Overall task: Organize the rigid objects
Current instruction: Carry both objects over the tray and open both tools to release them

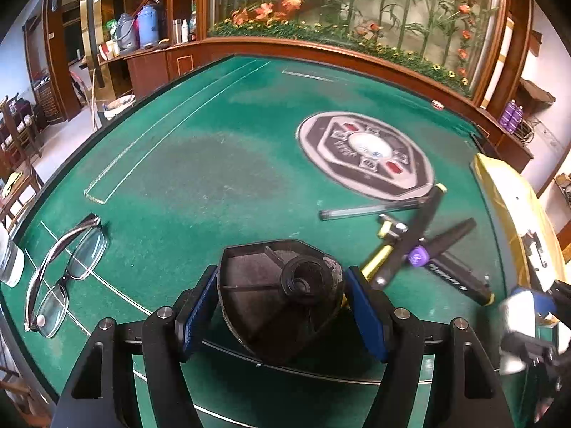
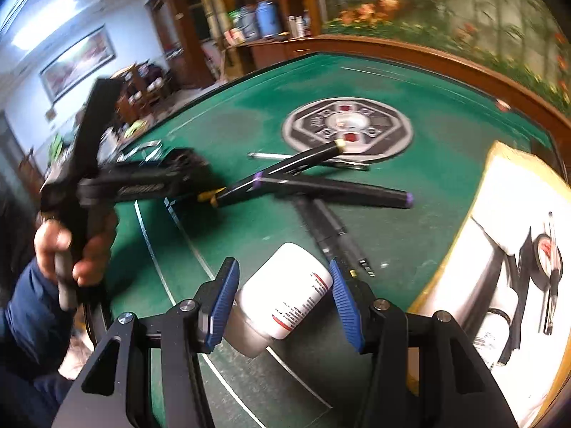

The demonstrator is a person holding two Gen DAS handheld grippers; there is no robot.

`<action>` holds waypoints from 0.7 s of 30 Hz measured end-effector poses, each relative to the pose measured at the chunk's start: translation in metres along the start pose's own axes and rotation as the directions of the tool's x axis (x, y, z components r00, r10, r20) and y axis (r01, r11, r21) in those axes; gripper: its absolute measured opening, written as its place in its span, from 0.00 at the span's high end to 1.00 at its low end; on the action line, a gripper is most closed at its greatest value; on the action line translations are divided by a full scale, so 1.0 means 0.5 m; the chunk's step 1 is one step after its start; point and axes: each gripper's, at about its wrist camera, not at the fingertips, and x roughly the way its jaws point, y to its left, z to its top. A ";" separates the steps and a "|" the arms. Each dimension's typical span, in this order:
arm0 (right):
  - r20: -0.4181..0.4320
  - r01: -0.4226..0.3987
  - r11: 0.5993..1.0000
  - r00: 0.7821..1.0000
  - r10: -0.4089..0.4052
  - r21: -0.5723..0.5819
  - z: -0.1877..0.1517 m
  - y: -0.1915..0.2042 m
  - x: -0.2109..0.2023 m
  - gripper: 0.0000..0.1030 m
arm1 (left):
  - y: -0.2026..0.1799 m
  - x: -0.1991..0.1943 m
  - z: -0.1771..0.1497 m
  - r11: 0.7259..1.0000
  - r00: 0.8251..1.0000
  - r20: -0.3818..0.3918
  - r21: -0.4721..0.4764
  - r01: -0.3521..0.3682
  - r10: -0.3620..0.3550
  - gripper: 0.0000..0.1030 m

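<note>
Green felt: the table (image 1: 214,164) is seen covered in it, with a round grey emblem (image 1: 367,158) printed towards the far side.
Left wrist view: the left gripper (image 1: 283,294) is angled down at the felt, its blue pads pressed on both sides of a black shield-shaped piece (image 1: 271,296) with a round socket.
Only here: folded spectacles (image 1: 64,267) are seen at the left; the right gripper is glimpsed at the right edge.
Right wrist view: the right gripper (image 2: 283,297) is angled down, a white bottle (image 2: 282,292) clasped between its pads; no earlier frame is given.
Only here: the left hand (image 2: 67,246), blue-sleeved, is seen gripping its handle.
Both views: black pens (image 2: 321,182) lie crossed near the emblem; a yellow-edged box (image 2: 506,249) sits at the right.
</note>
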 end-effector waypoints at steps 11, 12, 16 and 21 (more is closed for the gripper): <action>0.069 0.035 0.977 0.996 -0.050 0.209 0.015 -0.101 -0.034 0.50 | -0.080 -0.059 0.017 0.992 0.993 0.037 0.055 0.114 -0.116 0.28; 0.075 0.040 0.973 0.995 -0.059 0.228 0.016 -0.113 -0.040 0.50 | -0.102 -0.062 0.019 0.988 0.990 0.036 0.074 0.134 -0.137 0.28; 0.098 0.070 0.944 0.989 -0.107 0.322 0.017 -0.168 -0.060 0.50 | -0.175 -0.073 0.021 0.974 0.982 0.031 0.139 0.179 -0.185 0.28; 0.116 0.113 0.893 0.977 -0.181 0.437 0.008 -0.235 -0.091 0.50 | -0.285 -0.073 0.017 0.940 0.962 -0.011 0.208 0.269 -0.272 0.28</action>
